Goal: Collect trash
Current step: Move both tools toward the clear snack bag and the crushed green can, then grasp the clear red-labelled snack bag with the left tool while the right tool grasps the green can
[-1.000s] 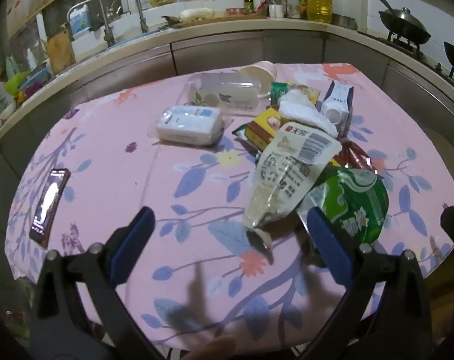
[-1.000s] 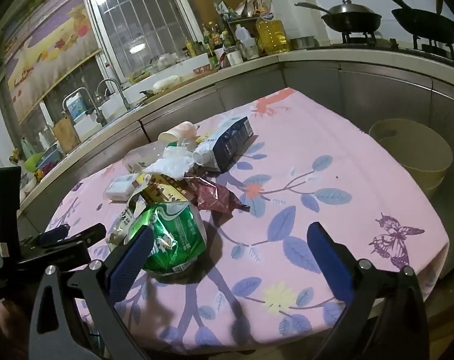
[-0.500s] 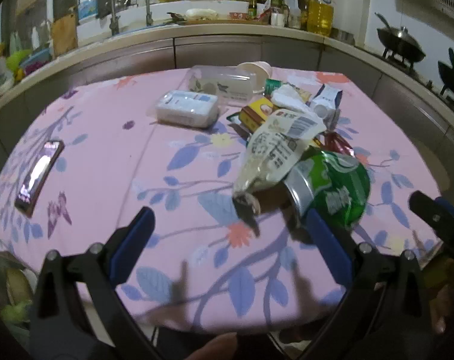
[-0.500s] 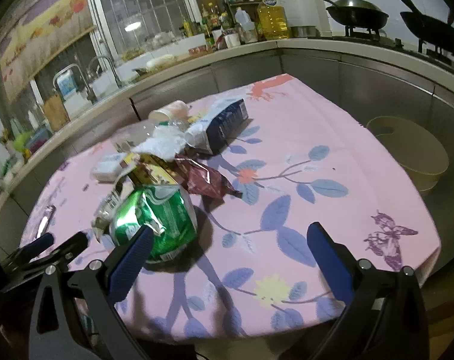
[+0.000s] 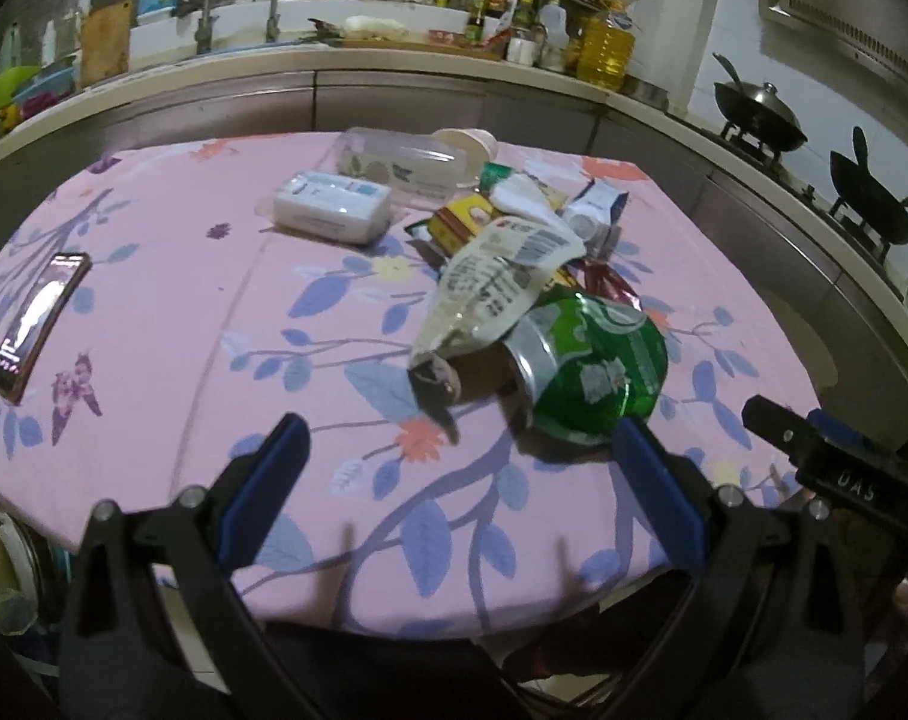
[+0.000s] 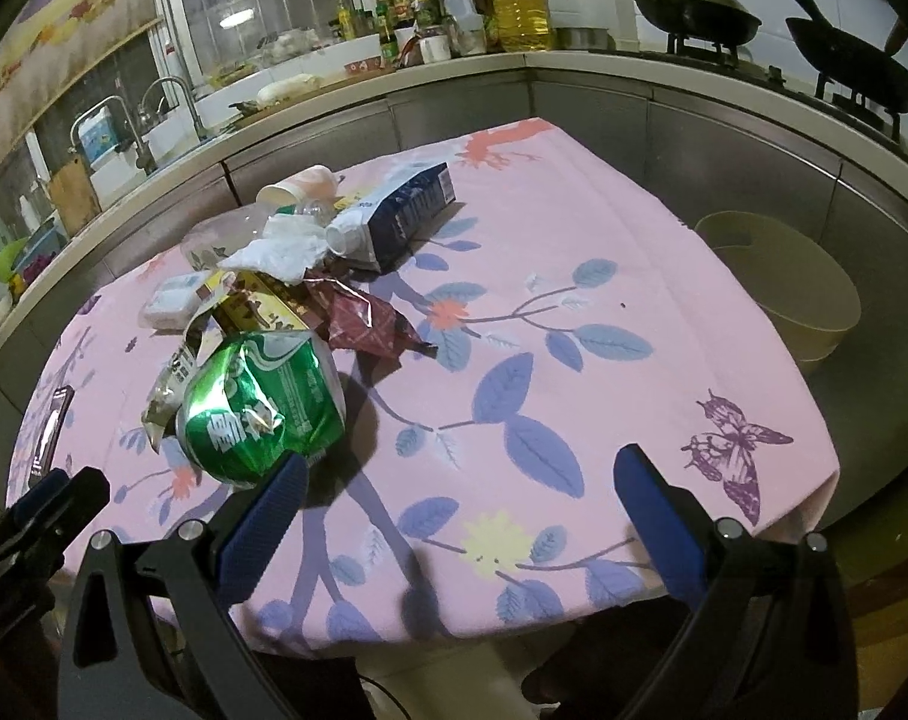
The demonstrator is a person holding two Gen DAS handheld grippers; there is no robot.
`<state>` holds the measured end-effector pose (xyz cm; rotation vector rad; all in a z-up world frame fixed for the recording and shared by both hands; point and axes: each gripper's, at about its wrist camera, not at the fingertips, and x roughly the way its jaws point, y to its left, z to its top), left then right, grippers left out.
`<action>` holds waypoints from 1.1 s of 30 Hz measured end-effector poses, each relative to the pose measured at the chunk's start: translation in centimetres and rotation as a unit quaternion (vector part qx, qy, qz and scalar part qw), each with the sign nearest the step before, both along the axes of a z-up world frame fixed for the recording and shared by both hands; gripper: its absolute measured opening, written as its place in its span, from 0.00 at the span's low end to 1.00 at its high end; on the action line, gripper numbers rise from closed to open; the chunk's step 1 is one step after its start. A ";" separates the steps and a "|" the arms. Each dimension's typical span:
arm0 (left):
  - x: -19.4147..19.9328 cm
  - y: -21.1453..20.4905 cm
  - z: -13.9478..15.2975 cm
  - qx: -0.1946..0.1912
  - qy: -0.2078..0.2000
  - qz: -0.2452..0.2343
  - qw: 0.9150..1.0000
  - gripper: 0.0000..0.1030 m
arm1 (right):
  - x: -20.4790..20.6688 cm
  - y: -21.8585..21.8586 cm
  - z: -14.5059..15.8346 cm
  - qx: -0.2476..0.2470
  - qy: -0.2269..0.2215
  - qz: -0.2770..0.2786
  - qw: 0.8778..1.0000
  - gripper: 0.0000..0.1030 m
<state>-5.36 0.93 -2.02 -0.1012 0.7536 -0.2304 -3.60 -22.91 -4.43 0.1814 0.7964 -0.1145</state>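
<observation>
Your left claw (image 5: pixel 454 468) stands wide apart and holds nothing; its 2 blue fingers (image 5: pixel 262 480) hang over the near edge of the pink flowered counter (image 5: pixel 172 300). The right-hand finger tip sits just beside the crumpled green snack bag (image 5: pixel 598 366), though you cannot tell whether it touches. Your right claw (image 6: pixel 454 498) is spread just as wide and is also empty, with its left finger (image 6: pixel 262 516) just in front of the same green snack bag (image 6: pixel 262 402).

The trash lies in 1 heap toward the middle of the counter. A pale printed wrapper (image 5: pixel 490 294) leans on the green bag, its lower end drooping to the cloth. Behind it are a yellow packet (image 5: pixel 466 219), a dark red foil wrapper (image 6: pixel 364 318), a wad of white tissue (image 6: pixel 280 252) and a blue and white carton (image 6: pixel 400 216) lying on its side. A paper cup (image 6: pixel 301 186) lies tipped over at the far end, next to a clear plastic box (image 5: pixel 400 165) whose contents are too dim to make out. A white tissue pack (image 5: pixel 334 207) rests just left of the heap, and a phone (image 5: pixel 40 318) lies well apart at the left edge.

Off the counter's right side stands a beige bin (image 6: pixel 784 288); what you see of its inside shows nothing in it.
</observation>
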 end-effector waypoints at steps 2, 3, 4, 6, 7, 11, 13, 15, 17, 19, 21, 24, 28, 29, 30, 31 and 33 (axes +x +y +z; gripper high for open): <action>0.1 -0.1 -0.2 0.002 0.006 -0.004 1.000 0.95 | 0.0 -0.2 -0.1 0.000 0.005 -0.002 1.000 0.96; 0.2 -0.1 -0.2 0.002 0.006 -0.004 1.000 0.95 | 0.0 -0.2 -0.1 0.000 0.006 -0.003 1.000 0.96; 0.2 -0.2 -0.3 0.003 0.004 -0.003 1.000 0.95 | -0.1 -0.4 -0.2 0.001 0.008 -0.005 1.000 0.96; 0.2 -0.2 -0.3 0.004 0.003 -0.003 1.000 0.95 | -0.1 -0.4 -0.3 0.001 0.007 -0.007 1.000 0.96; 0.3 -0.3 -0.4 0.003 0.003 -0.002 1.000 0.95 | -0.1 -0.4 -0.3 0.001 0.008 -0.007 1.000 0.96; 0.3 -0.1 -0.4 0.001 0.008 -0.003 1.000 0.95 | 0.0 -0.2 -0.6 -0.003 0.014 -0.008 1.000 0.96; 0.3 0.0 -0.4 -0.001 0.010 -0.002 1.000 0.95 | 0.1 -0.1 -0.6 -0.002 0.015 -0.008 1.000 0.96; 0.4 0.0 -0.4 -0.001 0.010 -0.003 1.000 0.95 | 0.1 -0.1 -0.6 -0.004 0.015 -0.008 1.000 0.96; 0.4 0.1 -0.5 -0.002 0.011 -0.004 1.000 0.95 | 0.2 -0.1 -0.7 -0.004 0.016 -0.009 1.000 0.96; 0.3 0.3 -0.6 -0.004 0.013 -0.004 1.000 0.95 | 0.2 -0.2 -0.8 -0.003 0.018 -0.009 1.000 0.96; 0.3 0.4 -0.7 -0.006 0.015 -0.005 1.000 0.95 | 0.3 -0.2 -0.9 -0.002 0.019 -0.010 1.000 0.96; 0.4 0.4 -0.8 -0.006 0.018 -0.006 1.000 0.95 | 0.3 -0.2 -1.0 -0.001 0.019 -0.009 1.000 0.96; 0.3 0.2 -0.8 -0.005 0.018 -0.009 1.000 0.95 | 0.3 -0.2 -1.1 0.003 0.018 -0.007 1.000 0.96; 0.3 0.1 -0.8 -0.004 0.018 -0.011 1.000 0.95 | 0.3 -0.2 -1.1 0.005 0.017 -0.005 1.000 0.96; 0.3 0.0 -0.8 -0.003 0.018 -0.012 1.000 0.95 | 0.2 -0.2 -1.1 0.009 0.014 -0.003 1.000 0.96; 0.3 -0.1 -0.8 -0.002 0.018 -0.014 1.000 0.95 | 0.1 -0.2 -1.1 0.013 0.010 -0.001 1.000 0.96; 0.3 -0.2 -0.8 -0.005 0.019 -0.021 1.000 0.95 | -0.2 -0.5 -0.8 0.022 -0.003 0.001 1.000 0.96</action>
